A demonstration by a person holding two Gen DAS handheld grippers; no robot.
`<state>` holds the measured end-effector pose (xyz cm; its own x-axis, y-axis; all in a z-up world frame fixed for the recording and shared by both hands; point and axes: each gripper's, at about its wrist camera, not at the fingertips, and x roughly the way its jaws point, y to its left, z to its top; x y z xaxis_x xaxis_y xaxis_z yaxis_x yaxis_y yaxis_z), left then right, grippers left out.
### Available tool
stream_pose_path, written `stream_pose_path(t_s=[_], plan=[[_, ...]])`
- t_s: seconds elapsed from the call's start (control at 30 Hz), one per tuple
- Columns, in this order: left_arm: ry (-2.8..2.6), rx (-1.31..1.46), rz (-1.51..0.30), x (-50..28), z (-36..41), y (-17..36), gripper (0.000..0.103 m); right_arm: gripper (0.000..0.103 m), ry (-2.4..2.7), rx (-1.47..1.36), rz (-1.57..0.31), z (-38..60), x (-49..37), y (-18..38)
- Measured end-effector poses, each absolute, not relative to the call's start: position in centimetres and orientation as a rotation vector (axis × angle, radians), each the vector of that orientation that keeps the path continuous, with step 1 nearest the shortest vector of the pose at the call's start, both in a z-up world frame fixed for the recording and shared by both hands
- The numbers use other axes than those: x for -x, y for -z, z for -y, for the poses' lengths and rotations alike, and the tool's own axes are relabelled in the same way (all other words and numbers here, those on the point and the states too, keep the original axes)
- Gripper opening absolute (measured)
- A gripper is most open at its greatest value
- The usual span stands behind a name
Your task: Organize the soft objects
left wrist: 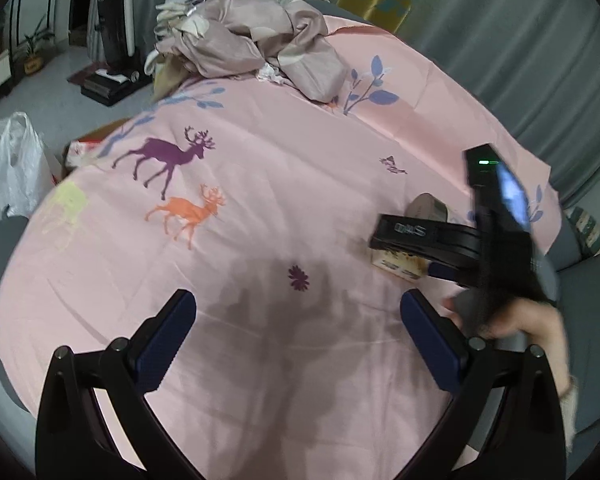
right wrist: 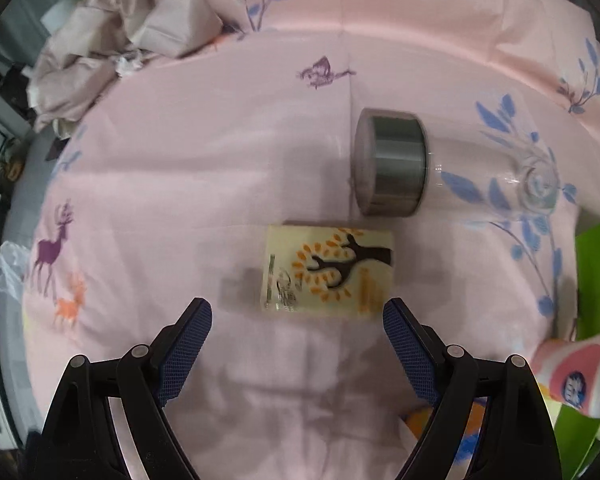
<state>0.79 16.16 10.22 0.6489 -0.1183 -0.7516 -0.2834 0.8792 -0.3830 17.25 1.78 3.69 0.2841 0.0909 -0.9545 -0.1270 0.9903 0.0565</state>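
- Tissue pack [right wrist: 327,270], cream w/ tree print, lies flat on pink sheet [right wrist: 220,168], just ahead of right gripper [right wrist: 297,322] – prob. the soft obj being gone for.
- Right gripper: jaws spread wide, holding nothing, pack nearly between the tips.
- Left gripper [left wrist: 298,312]: jaws also apart, empty, over bare sheet; not involved for now.
- Glass jar w/ grey lid [right wrist: 392,162] on its side just beyond pack, apart from it.
- Crumpled cloth pile [left wrist: 244,40] at far edge, well apart.
- Step, as I judge: approach/pre-grasp on pack.
- Next: ease fwd + down so fingers straddle the pack, then close gently; it'll squash, so light grip. Don't nudge jar – may roll.
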Motion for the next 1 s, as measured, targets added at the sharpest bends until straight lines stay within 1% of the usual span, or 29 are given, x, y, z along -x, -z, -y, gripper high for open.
stream_pose_path(t_s=[0.17,0.3,0.4,0.5,0.63,0.83,1.0], plan=[[-0.109,0.504,-0.875,-0.7,-16.0,-10.3,0.102,0.088,-0.079,0.105,-1.245,-1.8,-18.5,-3.2],[-0.100,0.488,-0.867,-0.7,-15.7,-10.4,0.102,0.088,-0.096,0.052,-1.290,-1.0,-18.9,-2.1],[-0.089,0.501,-0.871,-0.7,-15.9,-10.4,0.102,0.075,-0.088,0.042,-1.279,-0.2,-18.9,-1.6],[-0.097,0.508,-0.868,-0.8,-16.2,-10.3,0.102,0.075,-0.104,0.032,-1.248,0.5,-18.1,-2.4],[-0.120,0.509,-0.871,-0.8,-16.4,-10.2,0.102,0.075,-0.207,-0.003,-1.199,1.8,-15.5,-5.3],[-0.121,0.521,-0.881,-0.9,-16.5,-10.1,0.102,0.075,-0.402,-0.023,-1.065,3.8,-7.6,-10.8],[-0.131,0.501,-0.890,-0.8,-16.1,-10.0,0.102,0.075,-0.485,-0.007,-1.073,3.3,-2.4,-11.0]])
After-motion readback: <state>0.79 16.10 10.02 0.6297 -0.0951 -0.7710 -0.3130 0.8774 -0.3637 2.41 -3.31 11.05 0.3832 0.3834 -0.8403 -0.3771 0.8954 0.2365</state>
